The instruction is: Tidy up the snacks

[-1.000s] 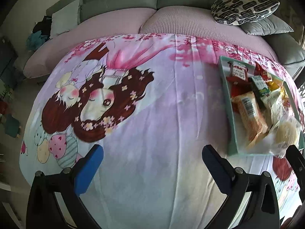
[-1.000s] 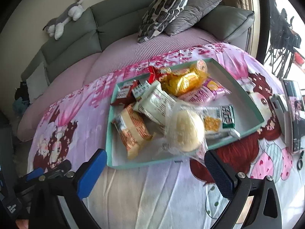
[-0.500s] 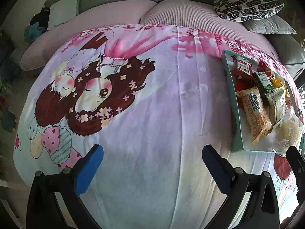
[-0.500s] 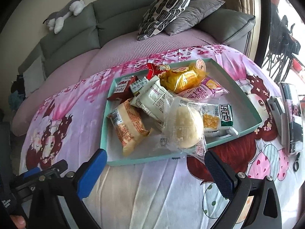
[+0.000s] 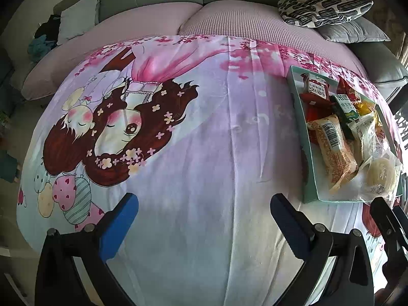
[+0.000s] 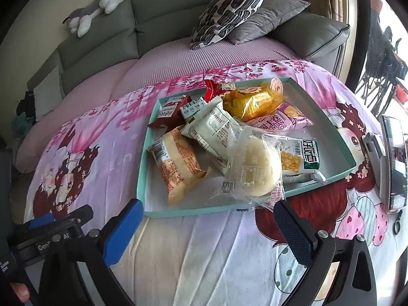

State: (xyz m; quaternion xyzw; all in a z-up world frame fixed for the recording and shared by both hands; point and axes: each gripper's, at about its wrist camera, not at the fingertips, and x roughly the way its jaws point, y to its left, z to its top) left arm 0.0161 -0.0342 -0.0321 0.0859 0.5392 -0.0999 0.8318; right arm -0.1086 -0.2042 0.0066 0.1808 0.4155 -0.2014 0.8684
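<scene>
snacks: heaped in tray (image 6: 329, 117) on the printed cloth (image 5: 204, 178), piled toward tray's left and middle; right end of tray bare, likely room to sort into
tray: teal, shallow, open top; sits flat on cloth in front of sofa (image 6: 107, 35), so everything is reachable from above
bun (image 6: 251, 164): round, clear wrap, at near edge; wrapper hangs over tray's near rim, so easiest first pick, I'd guess
cracker pack (image 6: 176, 165): orange-tan, lies flat at near left of tray, one end under the white pack
white pack (image 6: 214, 127): leans across middle, on top of neighbours
yellow pack (image 6: 251, 100): at far side, resting atop the pink roll pack (image 6: 279, 121)
green-label pack (image 6: 302, 160): right of bun, partly under it
red packs: far left corner, small, partly buried
right hand-held gripper (image 6: 207, 225): jaws wide apart, holding nothing; hovers just short of tray's near rim, aimed at the bun, looks lined up for a grab
left hand-held gripper (image 5: 204, 223): jaws wide apart, holding nothing; over bare cloth, tray well off to its right, idle and out of the way
phone (image 6: 394, 160): on cloth right of tray, apart from it
progress: nothing sorted yet by the look of it
risk: loose film on bun may slip or drag neighbours
</scene>
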